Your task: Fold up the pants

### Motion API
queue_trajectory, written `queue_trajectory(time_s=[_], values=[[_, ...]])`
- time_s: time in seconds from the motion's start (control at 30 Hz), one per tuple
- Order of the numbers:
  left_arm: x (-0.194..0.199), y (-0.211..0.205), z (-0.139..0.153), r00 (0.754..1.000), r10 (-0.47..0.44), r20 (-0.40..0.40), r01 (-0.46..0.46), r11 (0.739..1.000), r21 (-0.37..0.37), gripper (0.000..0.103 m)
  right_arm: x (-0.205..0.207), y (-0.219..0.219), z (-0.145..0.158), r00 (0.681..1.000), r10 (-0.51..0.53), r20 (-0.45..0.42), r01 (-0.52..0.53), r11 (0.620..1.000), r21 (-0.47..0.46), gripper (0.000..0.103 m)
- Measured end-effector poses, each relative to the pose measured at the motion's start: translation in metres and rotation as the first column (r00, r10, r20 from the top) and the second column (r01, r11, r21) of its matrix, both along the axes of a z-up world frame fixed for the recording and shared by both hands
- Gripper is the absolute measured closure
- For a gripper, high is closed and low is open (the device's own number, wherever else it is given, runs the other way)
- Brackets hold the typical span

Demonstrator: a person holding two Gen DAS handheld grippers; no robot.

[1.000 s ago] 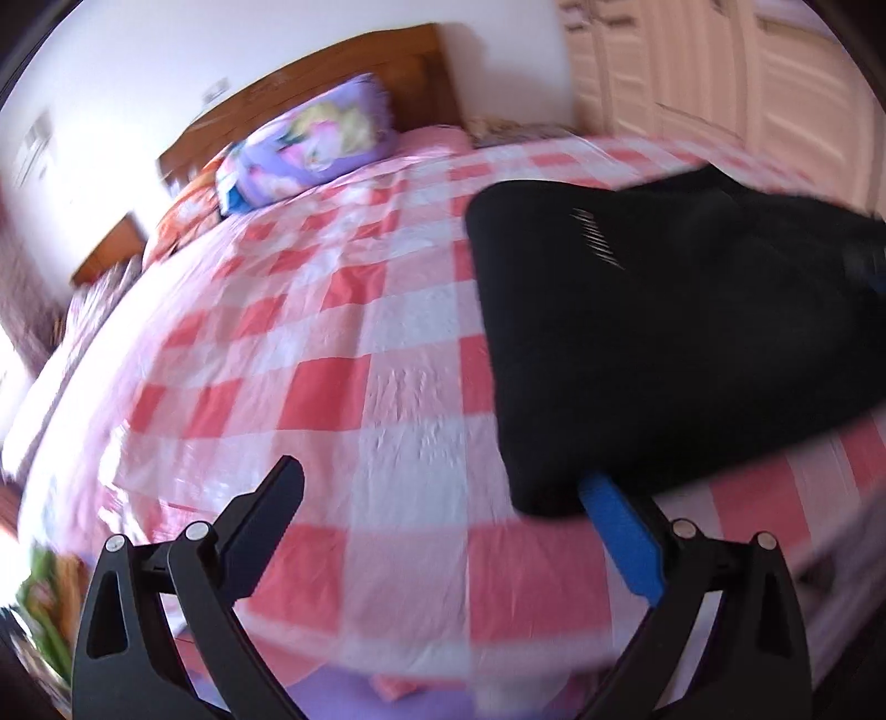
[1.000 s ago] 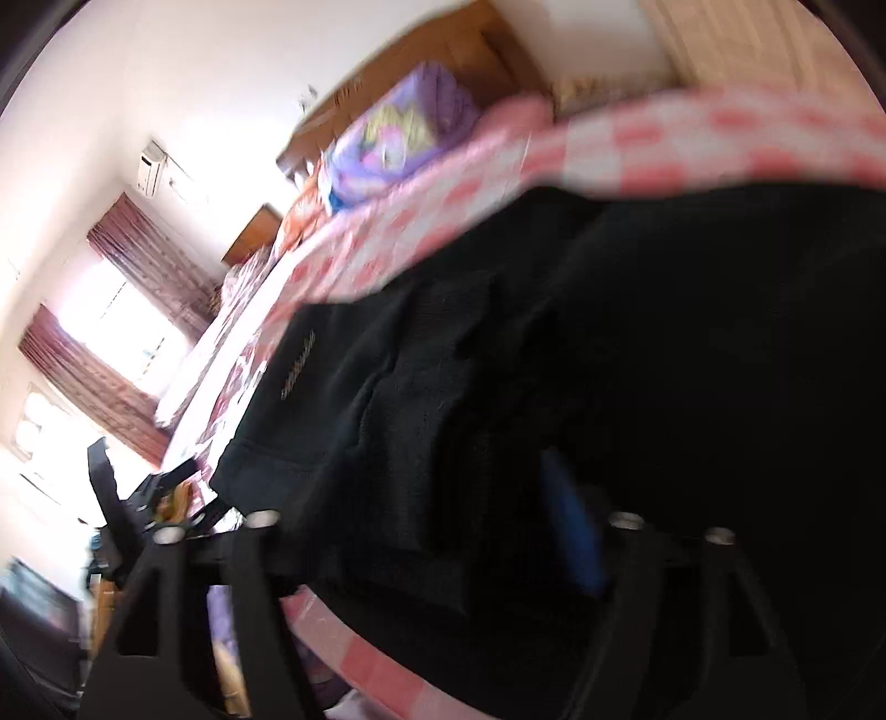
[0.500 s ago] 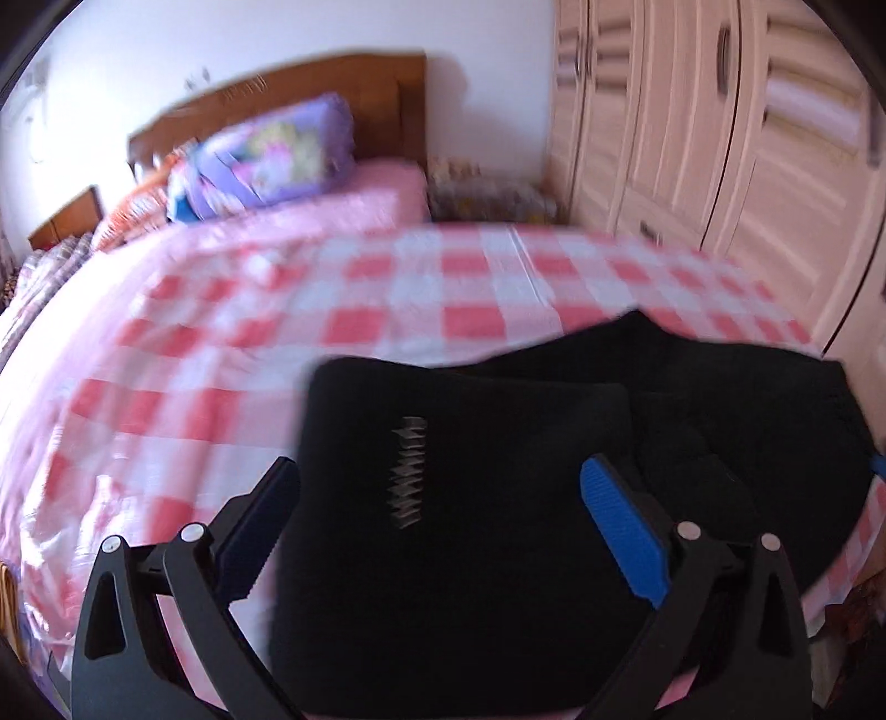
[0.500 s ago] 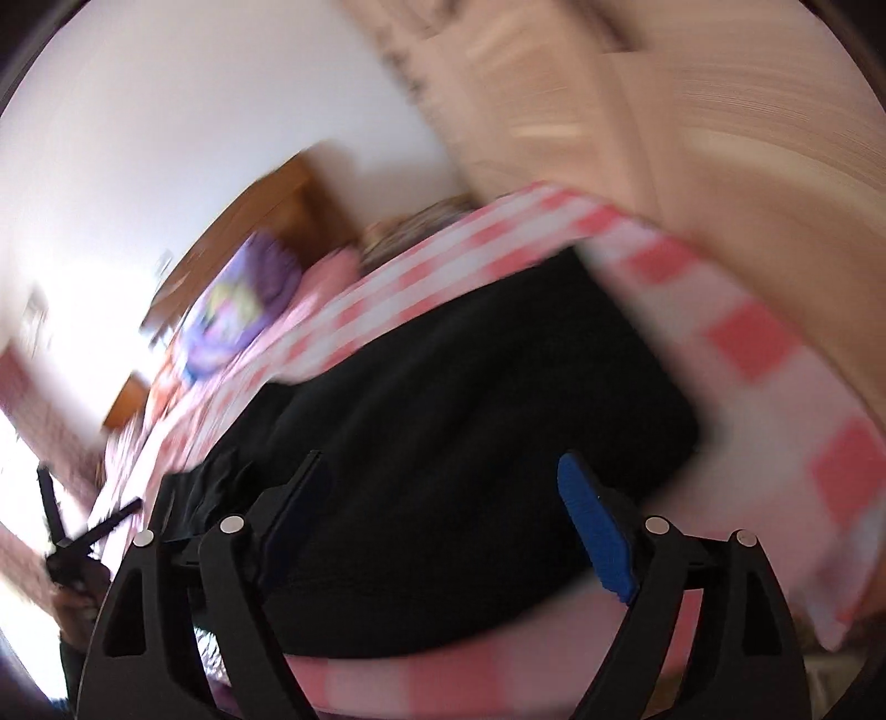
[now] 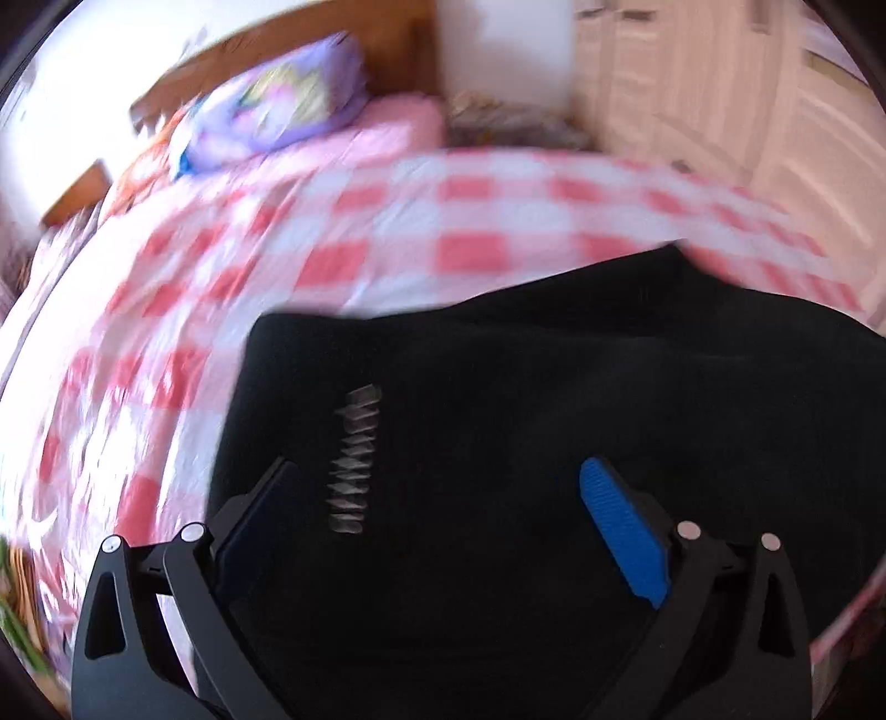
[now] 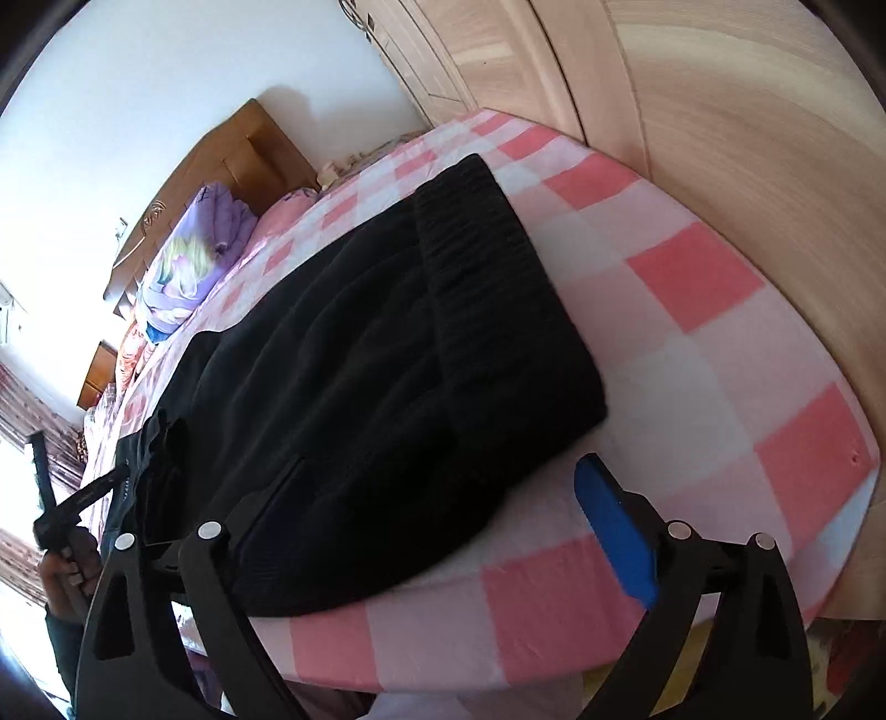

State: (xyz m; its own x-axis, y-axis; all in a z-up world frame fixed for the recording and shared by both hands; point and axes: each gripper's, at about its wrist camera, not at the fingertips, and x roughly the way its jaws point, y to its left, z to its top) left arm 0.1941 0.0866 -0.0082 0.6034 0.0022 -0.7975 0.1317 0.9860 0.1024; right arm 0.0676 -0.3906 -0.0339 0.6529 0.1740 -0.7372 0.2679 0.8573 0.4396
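Black pants (image 5: 526, 415) lie folded on the pink and white checked bed (image 5: 387, 243). A grey logo (image 5: 354, 459) faces up near their left end. My left gripper (image 5: 437, 509) is open and empty just above this end. In the right wrist view the pants (image 6: 360, 360) stretch away with the ribbed waistband (image 6: 498, 288) at the right end. My right gripper (image 6: 426, 498) is open and empty over the near edge of the waistband end. The left gripper (image 6: 72, 498) also shows at the far left of that view, in a hand.
A purple pillow (image 5: 277, 111) and a wooden headboard (image 5: 310, 33) are at the bed's far end. A light wooden wardrobe (image 6: 692, 83) stands close along the bed's right side. The bed's near edge (image 6: 498, 653) is just below my right gripper.
My left gripper has swung from the bare sheet onto the logo end of the pants. My right gripper has pulled back off the fabric and now looks at the waistband end.
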Motion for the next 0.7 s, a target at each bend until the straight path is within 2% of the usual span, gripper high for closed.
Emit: queue_trajectory(time_s=[0.07, 0.13, 0.2, 0.27, 0.3, 0.37, 0.43, 0.53, 0.57, 0.63, 0.67, 0.7], values=[[-0.019, -0.035, 0.012, 0.992, -0.097, 0.083, 0.094, 0.994, 0.047, 0.002, 0.005, -0.002, 0.0, 1.0, -0.003, -0.007, 0.003, 1.0, -0.003, 0.008], [-0.03, -0.063, 0.014, 0.977, -0.17, 0.126, 0.156, 0.981, 0.115, 0.002, 0.003, -0.012, -0.001, 0.998, -0.058, 0.005, 0.058, 0.998, -0.006, 0.009], [-0.033, -0.081, 0.008, 0.968, -0.211, 0.138, 0.188, 0.968, 0.166, 0.002, 0.004, -0.027, -0.003, 0.996, -0.086, 0.037, 0.084, 0.994, 0.072, 0.009], [-0.025, -0.078, 0.0, 0.974, -0.202, 0.105, 0.187, 0.972, 0.14, 0.002, 0.003, -0.035, 0.0, 0.991, -0.135, 0.021, 0.132, 0.984, 0.116, 0.009], [-0.019, -0.068, -0.003, 0.98, -0.178, 0.088, 0.168, 0.98, 0.107, 0.002, 0.001, -0.033, 0.006, 0.988, -0.151, 0.036, 0.147, 0.984, 0.101, 0.009], [-0.015, -0.045, 0.001, 0.985, -0.133, 0.105, 0.126, 0.989, 0.071, 0.002, -0.006, -0.012, 0.033, 0.979, -0.155, 0.133, 0.161, 0.986, -0.033, 0.009], [-0.012, 0.0, 0.013, 0.987, -0.045, 0.155, 0.043, 0.999, 0.015, 0.002, 0.001, 0.025, 0.056, 0.976, -0.057, 0.21, 0.085, 0.988, -0.128, 0.009], [0.005, 0.06, 0.024, 0.983, 0.111, 0.144, -0.105, 0.993, -0.046, 0.002, 0.034, 0.097, 0.067, 0.959, 0.192, 0.21, -0.162, 0.975, -0.154, 0.009], [0.012, 0.077, 0.027, 0.979, 0.153, 0.134, -0.145, 0.987, -0.061, 0.002, 0.05, 0.136, 0.067, 0.929, 0.314, 0.194, -0.282, 0.943, -0.176, 0.009], [0.03, 0.104, 0.029, 0.979, 0.186, 0.089, -0.179, 0.98, -0.086, 0.002, 0.07, 0.192, 0.067, 0.88, 0.442, 0.176, -0.406, 0.89, -0.207, 0.009], [0.035, 0.108, 0.029, 0.979, 0.189, 0.075, -0.183, 0.98, -0.081, 0.002, 0.078, 0.219, 0.067, 0.846, 0.502, 0.177, -0.466, 0.86, -0.209, 0.009], [0.041, 0.109, 0.026, 0.984, 0.173, 0.054, -0.168, 0.983, -0.075, 0.002, 0.088, 0.249, 0.064, 0.799, 0.572, 0.183, -0.541, 0.818, -0.198, 0.009]])
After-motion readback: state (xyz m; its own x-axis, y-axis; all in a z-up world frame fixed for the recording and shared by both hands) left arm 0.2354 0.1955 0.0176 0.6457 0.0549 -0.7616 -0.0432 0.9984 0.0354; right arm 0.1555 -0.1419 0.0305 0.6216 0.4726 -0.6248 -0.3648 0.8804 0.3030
